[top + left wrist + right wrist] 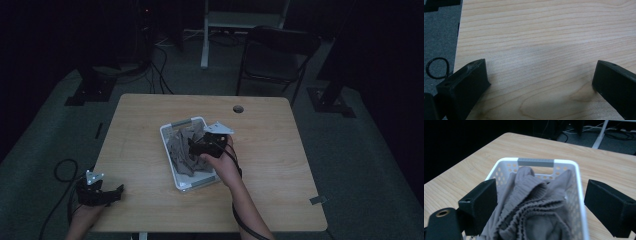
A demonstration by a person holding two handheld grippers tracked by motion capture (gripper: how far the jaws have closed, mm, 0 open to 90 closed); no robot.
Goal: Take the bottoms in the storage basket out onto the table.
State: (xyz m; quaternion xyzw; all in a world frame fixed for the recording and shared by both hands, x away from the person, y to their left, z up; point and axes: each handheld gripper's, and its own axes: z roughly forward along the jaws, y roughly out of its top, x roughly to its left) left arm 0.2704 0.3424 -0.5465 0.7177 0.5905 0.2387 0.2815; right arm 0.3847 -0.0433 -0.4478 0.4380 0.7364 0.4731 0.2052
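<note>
A white perforated basket (169, 128) sits mid-table, stuffed with crumpled grey cloth (181, 147). In the right gripper view the basket's rim (579, 182) and grey handle frame the gathered grey cloth (534, 202). My right gripper (196, 146) hovers over the basket with its jaws wide apart above the cloth, gripping nothing; it appears again as the right gripper (540, 200). My left gripper (116, 193) rests low at the table's front left corner, open over bare wood, seen close up as the left gripper (540, 77).
The wooden table (270, 165) has a round cable hole (238, 108) near its far edge. A folding chair (278, 55) and stand legs lie beyond the table on dark carpet. A black cable loop (436, 68) lies on the floor by the left edge.
</note>
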